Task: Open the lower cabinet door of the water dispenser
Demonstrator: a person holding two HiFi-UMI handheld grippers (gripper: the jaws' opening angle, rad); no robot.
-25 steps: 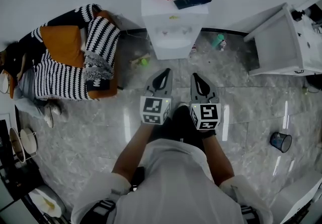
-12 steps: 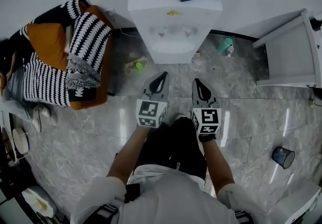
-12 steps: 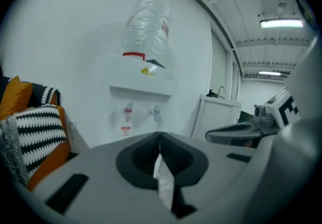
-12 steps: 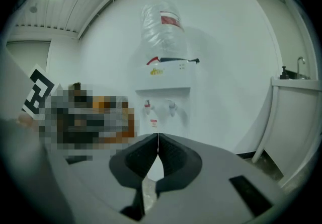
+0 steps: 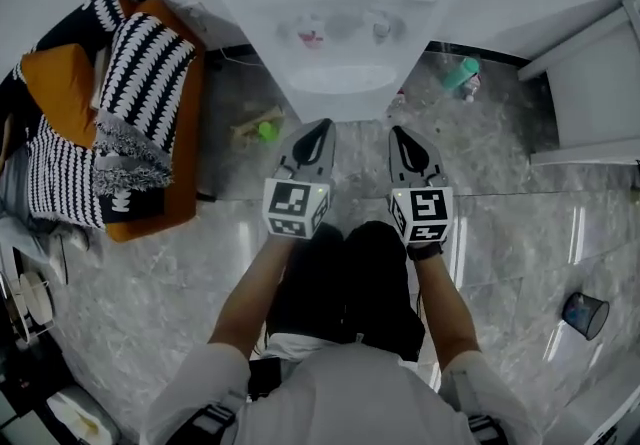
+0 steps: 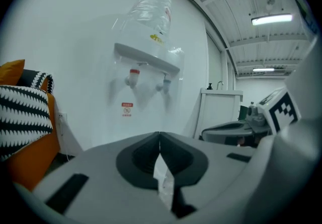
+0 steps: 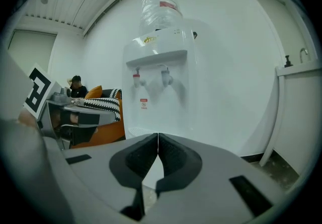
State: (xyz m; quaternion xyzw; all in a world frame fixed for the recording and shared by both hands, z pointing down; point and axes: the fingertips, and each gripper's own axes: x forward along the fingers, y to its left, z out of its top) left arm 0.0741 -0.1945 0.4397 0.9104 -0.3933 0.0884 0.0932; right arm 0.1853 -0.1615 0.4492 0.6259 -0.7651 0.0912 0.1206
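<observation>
Two grippers point forward side by side in the head view, above the person's knees and the grey marble floor (image 5: 520, 183). The left gripper (image 5: 322, 125) and the right gripper (image 5: 398, 131) are well apart from each other, and both tips sit just short of the foot of the white water dispenser (image 5: 340, 23), which fills the top centre. Its front face is too foreshortened here to show the lower cabinet door. An orange sofa (image 5: 60, 83) with a black-and-white striped blanket (image 5: 140, 83) is to the left. A small green ball (image 5: 266, 131) lies on the floor near the left gripper, and a teal bottle (image 5: 462, 73) lies near the dispenser's right side.

In the left gripper view the jaws are closed tip to tip with nothing between them. The dispenser rises ahead, with its water bottle (image 6: 148, 11) on top and a red tap (image 6: 133, 74) and a blue tap (image 6: 165, 84) under the ledge. A red label (image 6: 127, 109) sits on the front below them. The right gripper shows at the right edge.

In the right gripper view the jaws also meet at the tips and hold nothing. The lower cabinet door (image 7: 161, 117) lies straight ahead, below the taps and the label. It reads as one flat white face, and its edges are too blurred to trace. A white cabinet (image 7: 299, 112) stands to the right
</observation>
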